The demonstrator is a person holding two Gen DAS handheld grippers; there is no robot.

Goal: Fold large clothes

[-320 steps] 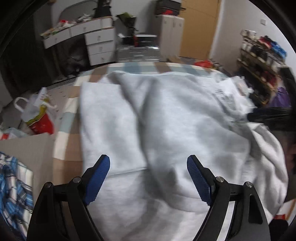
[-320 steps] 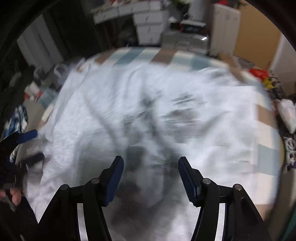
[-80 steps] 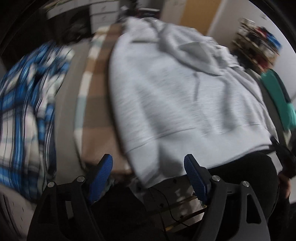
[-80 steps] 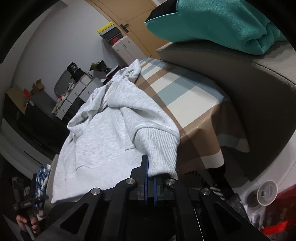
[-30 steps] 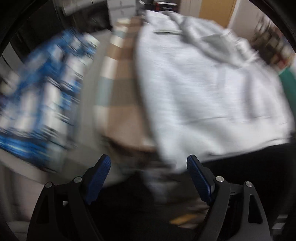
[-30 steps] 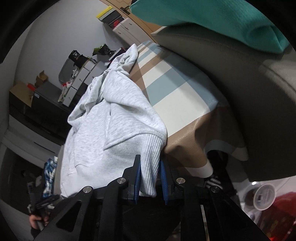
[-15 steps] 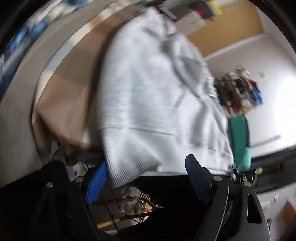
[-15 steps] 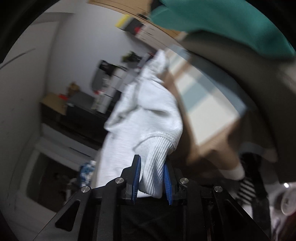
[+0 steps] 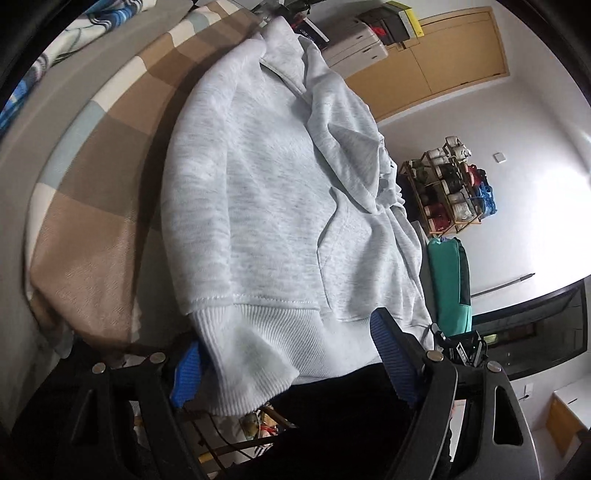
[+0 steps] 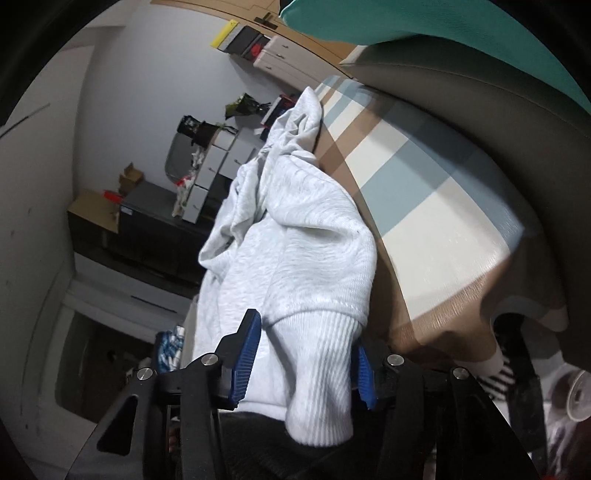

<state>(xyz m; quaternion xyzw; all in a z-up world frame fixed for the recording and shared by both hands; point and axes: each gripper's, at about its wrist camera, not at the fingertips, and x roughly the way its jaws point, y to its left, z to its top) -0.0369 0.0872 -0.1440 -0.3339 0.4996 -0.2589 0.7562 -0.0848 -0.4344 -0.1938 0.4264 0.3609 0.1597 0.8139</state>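
A light grey hoodie (image 9: pixel 266 192) lies spread on a table with a checked cloth (image 9: pixel 92 229), its ribbed hem hanging over the near edge. My left gripper (image 9: pixel 290 363) is open wide. The hem's left corner (image 9: pixel 243 354) hangs between its blue pads and hides part of the left one. In the right wrist view the hoodie (image 10: pixel 295 236) is bunched up. Its other ribbed hem corner (image 10: pixel 317 369) hangs between the pads of my right gripper (image 10: pixel 304 367), whose jaws are opening. A gap shows beside the left pad (image 10: pixel 245 358).
A folded teal garment (image 9: pixel 448 280) rests on a grey sofa arm (image 10: pixel 480 122) right of the table. A blue plaid cloth (image 9: pixel 74 22) lies to the far left. A shoe rack (image 9: pixel 450 188), white drawers (image 10: pixel 221 155) and a wooden door (image 9: pixel 443 48) stand behind.
The right jaws have spread from a tight pinch on the hem corner. The left gripper has swung to the hoodie's left hem corner, which now hangs between its pads.
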